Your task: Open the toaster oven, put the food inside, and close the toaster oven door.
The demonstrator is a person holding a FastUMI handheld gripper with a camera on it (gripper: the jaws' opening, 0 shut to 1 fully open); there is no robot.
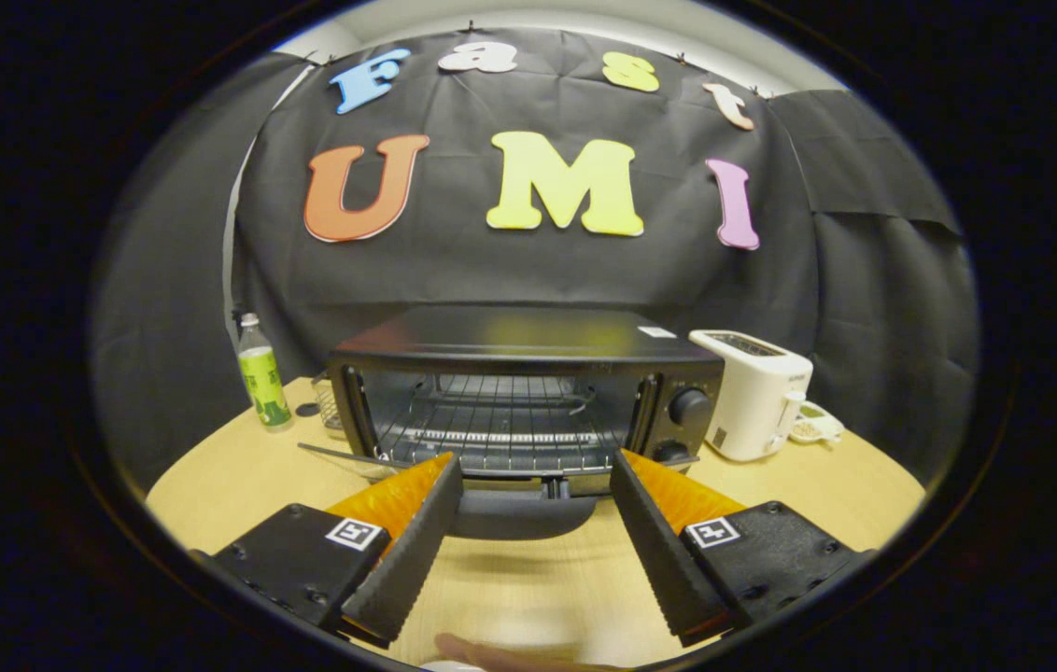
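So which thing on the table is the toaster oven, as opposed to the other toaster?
Start at the wooden table. The toaster oven is the wide black box in its middle, just beyond the open, empty tool. Unlike the small white toaster beside its knobs, it has an open front showing a wire rack, with its door dropped down.

1. Handheld two-finger gripper [536, 471]: two long wedge-shaped fingers [407, 551] with ribbed, sawtooth-textured inner faces.
2. Each finger sits on a black, rounded block housing [300, 565], matte plastic, with small dark screws at the corners.
3. White square fiducial tags [357, 534] with a black pattern, one on each housing.
4. Jaws set wide apart.
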